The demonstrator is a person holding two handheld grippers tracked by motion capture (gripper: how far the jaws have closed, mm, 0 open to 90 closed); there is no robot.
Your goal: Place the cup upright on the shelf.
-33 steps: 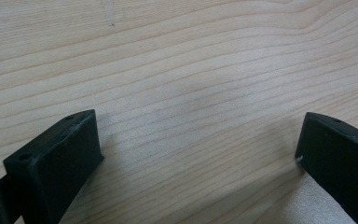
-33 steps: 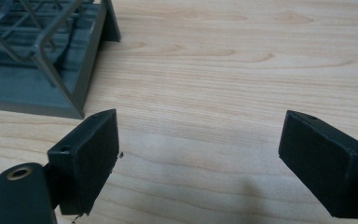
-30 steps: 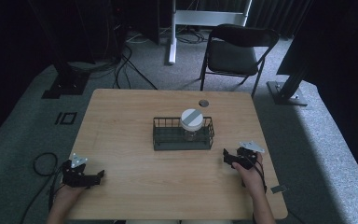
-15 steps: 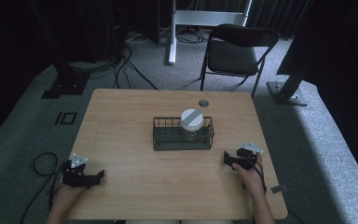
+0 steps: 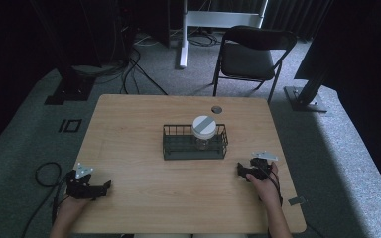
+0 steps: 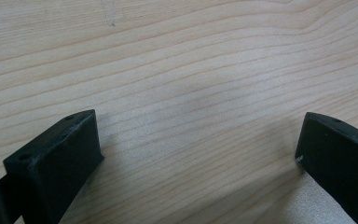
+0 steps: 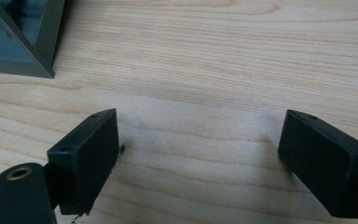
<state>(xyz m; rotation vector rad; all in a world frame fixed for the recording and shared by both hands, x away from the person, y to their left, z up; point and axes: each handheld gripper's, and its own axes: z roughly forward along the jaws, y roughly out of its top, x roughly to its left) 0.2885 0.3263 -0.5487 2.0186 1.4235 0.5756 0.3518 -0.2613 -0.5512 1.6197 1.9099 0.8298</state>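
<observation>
A dark wire basket point(image 5: 175, 149) stands at the middle of the wooden table point(image 5: 144, 119), and a glass jar with a white and grey lid point(image 5: 204, 127) sits upright inside its right half. My left gripper point(image 5: 105, 186) rests low at the front left corner, open, with bare wood between its jaws point(image 6: 198, 135). Over at the front right, my right gripper point(image 5: 240, 170) is open too, with nothing between its jaws point(image 7: 198, 140). A corner of the basket point(image 7: 32, 51) shows at the upper left of the right gripper view.
A small round grommet point(image 5: 217, 109) is set in the table near its far edge. Behind the table stands a black folding chair point(image 5: 250, 57). Cables point(image 5: 44, 173) lie on the grey carpet to the left, and dark stand bases sit on both sides.
</observation>
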